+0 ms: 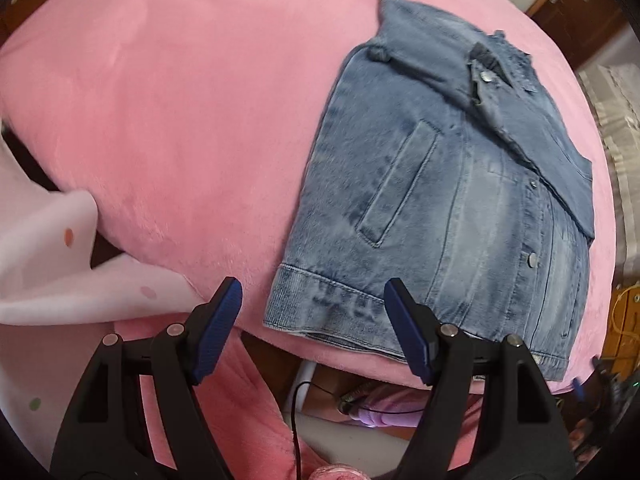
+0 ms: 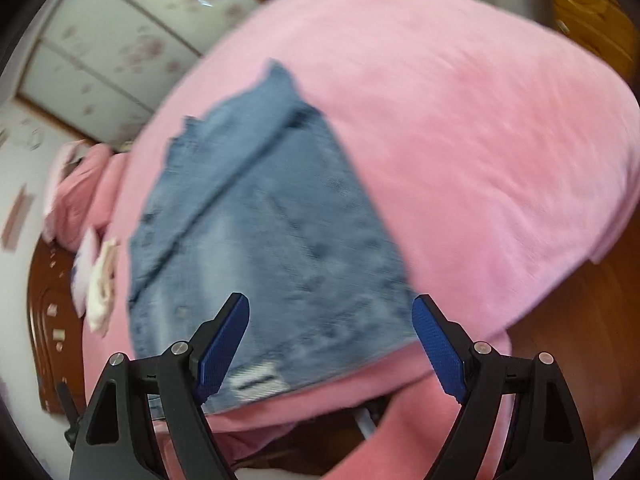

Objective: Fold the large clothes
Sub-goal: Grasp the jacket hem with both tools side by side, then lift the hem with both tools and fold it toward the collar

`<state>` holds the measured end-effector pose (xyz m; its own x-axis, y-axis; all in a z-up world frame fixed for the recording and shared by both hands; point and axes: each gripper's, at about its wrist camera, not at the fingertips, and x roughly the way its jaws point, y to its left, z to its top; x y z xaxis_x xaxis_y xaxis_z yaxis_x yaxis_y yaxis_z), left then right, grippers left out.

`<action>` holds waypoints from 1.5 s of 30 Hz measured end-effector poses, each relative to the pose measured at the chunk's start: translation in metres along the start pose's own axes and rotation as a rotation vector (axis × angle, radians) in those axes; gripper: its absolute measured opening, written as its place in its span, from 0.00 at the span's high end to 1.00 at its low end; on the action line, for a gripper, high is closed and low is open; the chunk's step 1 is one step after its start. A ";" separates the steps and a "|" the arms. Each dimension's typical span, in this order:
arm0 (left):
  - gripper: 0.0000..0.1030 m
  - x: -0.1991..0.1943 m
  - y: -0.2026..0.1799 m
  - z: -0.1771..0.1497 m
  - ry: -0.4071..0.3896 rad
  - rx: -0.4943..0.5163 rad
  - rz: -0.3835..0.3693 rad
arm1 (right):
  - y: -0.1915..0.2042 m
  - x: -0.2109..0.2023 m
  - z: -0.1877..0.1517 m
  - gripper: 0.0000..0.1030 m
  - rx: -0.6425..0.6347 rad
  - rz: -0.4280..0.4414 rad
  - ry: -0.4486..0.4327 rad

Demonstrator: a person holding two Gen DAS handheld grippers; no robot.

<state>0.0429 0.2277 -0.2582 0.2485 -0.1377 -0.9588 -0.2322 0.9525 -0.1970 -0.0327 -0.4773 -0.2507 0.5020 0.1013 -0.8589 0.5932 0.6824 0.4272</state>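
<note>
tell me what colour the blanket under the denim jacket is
Pink, a plain plush blanket beneath the jacket; clearest in the left wrist view.

- Faded blue, acid-washed denim jacket (image 1: 440,200) (image 2: 264,232): lies flat, folded into a compact, roughly rectangular bundle.
- Front faces up: slanted welt pocket, placket with metal snap buttons, collar at the far end.
- One darker denim panel is folded diagonally across the upper front, from collar toward the placket side.
- Hem band is nearest the camera, at the near edge of the surface under it; frayed, distressed patch at the hem.
- Right wrist view motion-blurred; fine detail unreadable there.
</note>
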 end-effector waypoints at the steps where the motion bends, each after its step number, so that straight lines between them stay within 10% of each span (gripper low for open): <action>1: 0.31 0.002 0.000 0.001 0.002 -0.008 -0.009 | -0.014 0.008 0.002 0.18 0.035 -0.002 0.022; 10: 0.31 0.038 0.008 0.007 0.101 -0.063 -0.051 | -0.056 0.052 -0.002 0.31 0.154 0.155 0.135; 23: 0.32 0.076 0.020 0.009 0.150 -0.152 -0.120 | -0.049 0.067 -0.011 0.53 0.115 0.087 0.124; 33: 0.85 0.033 -0.027 0.009 -0.008 -0.005 -0.206 | -0.019 0.041 -0.009 0.69 0.071 0.215 0.047; 45: 0.91 -0.047 -0.037 0.028 -0.306 -0.089 -0.544 | 0.070 -0.016 0.042 0.85 0.039 0.617 -0.107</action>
<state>0.0661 0.2064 -0.2002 0.6078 -0.4994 -0.6174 -0.0708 0.7403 -0.6685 0.0268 -0.4617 -0.1954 0.8182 0.3937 -0.4191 0.1961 0.4941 0.8470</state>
